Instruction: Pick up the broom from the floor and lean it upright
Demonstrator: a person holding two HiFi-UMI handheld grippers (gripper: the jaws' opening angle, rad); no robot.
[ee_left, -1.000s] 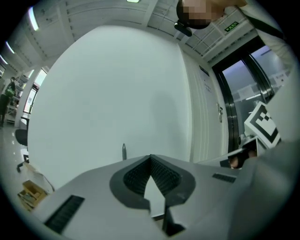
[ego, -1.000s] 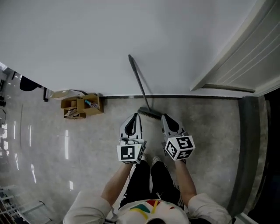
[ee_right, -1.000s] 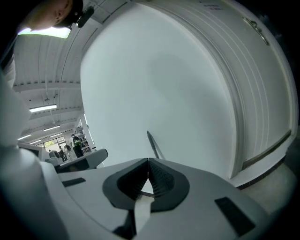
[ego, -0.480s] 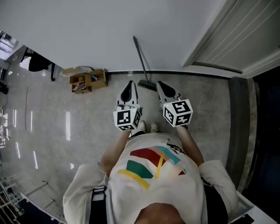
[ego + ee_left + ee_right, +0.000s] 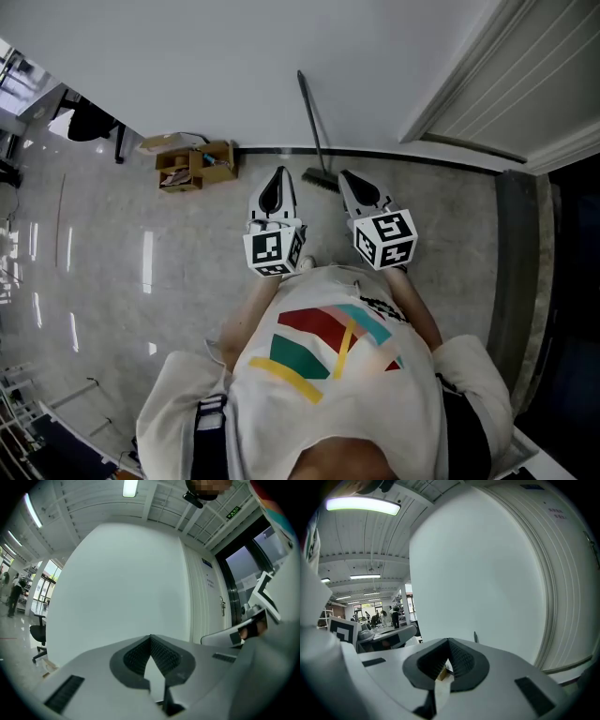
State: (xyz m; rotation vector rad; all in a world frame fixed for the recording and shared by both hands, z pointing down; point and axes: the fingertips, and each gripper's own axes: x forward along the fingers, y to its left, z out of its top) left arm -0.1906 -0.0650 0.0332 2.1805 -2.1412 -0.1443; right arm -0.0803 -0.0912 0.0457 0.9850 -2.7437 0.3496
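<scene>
I hold my two claws out in front of me, side by side. My left claw (image 5: 277, 174) is pressed together and pinches nothing. My right claw (image 5: 344, 176) is pressed together too, with nothing in it. The broom (image 5: 312, 123) is at 12 o'clock, just past the claw tips, and neither claw touches it. Its brush sits on the floor (image 5: 141, 272) by the foot of the white wall (image 5: 187, 56). Its stick leans up against that wall. A brown box (image 5: 195, 165) sits on the floor by the wall at 10 o'clock. A white door (image 5: 525, 84) is at 2 o'clock.
</scene>
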